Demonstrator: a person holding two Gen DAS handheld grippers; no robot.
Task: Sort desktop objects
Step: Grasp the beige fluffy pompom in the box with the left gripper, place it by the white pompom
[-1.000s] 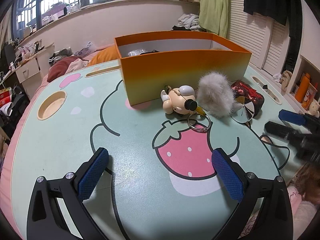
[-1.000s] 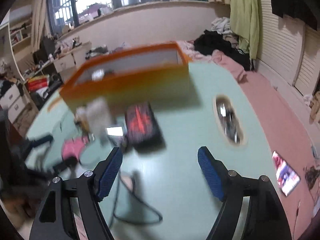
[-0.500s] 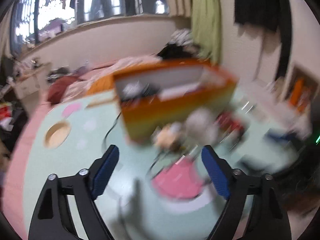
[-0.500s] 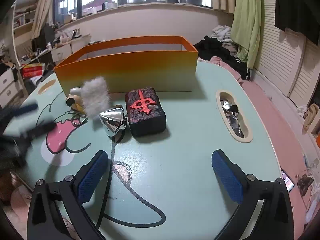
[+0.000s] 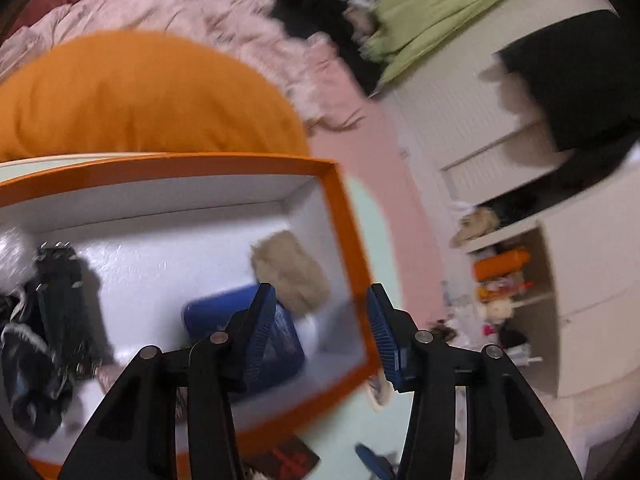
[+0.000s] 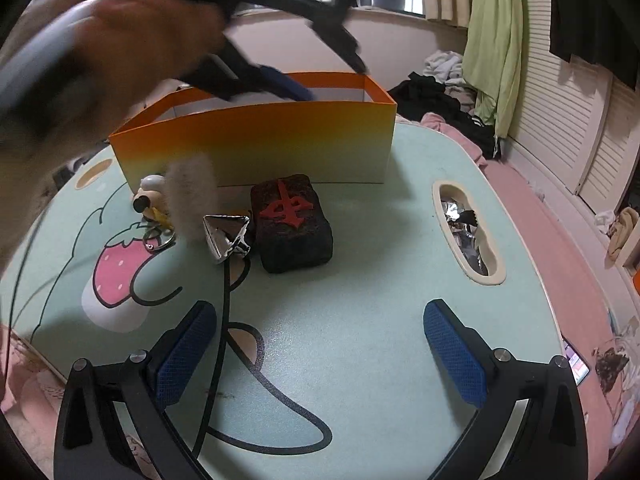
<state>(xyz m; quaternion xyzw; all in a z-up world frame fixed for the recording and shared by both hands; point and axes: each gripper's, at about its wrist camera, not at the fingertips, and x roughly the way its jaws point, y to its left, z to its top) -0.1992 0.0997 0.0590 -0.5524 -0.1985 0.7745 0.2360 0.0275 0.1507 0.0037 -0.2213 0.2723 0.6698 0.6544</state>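
My left gripper (image 5: 322, 332) hovers over the right end of the orange box (image 5: 344, 248), pointing down into it; its jaws are closing with nothing between them. Inside lie a blue flat thing (image 5: 224, 312), a beige furry piece (image 5: 292, 272) and dark items (image 5: 56, 304). In the right wrist view the left gripper (image 6: 324, 74) hangs blurred above the box (image 6: 256, 144). In front of the box sit a dark block with a red character (image 6: 292, 224), a silver cone (image 6: 226, 236), a grey fur pompom (image 6: 192, 196) and a small figurine keychain (image 6: 150, 198). My right gripper (image 6: 320, 344) stands open above the mat.
The round mint table (image 6: 360, 320) has a strawberry picture (image 6: 116, 272) and an oval slot with foil bits (image 6: 468, 232) at the right. A black cord (image 6: 224, 320) runs toward me. A hand (image 6: 132, 40) is at upper left. Bedding and an orange cushion (image 5: 140, 92) lie behind.
My left gripper left the table in front of the box, swung up over the box's right end, and its jaws narrowed. The right gripper's jaws widened and it stayed nearly in place.
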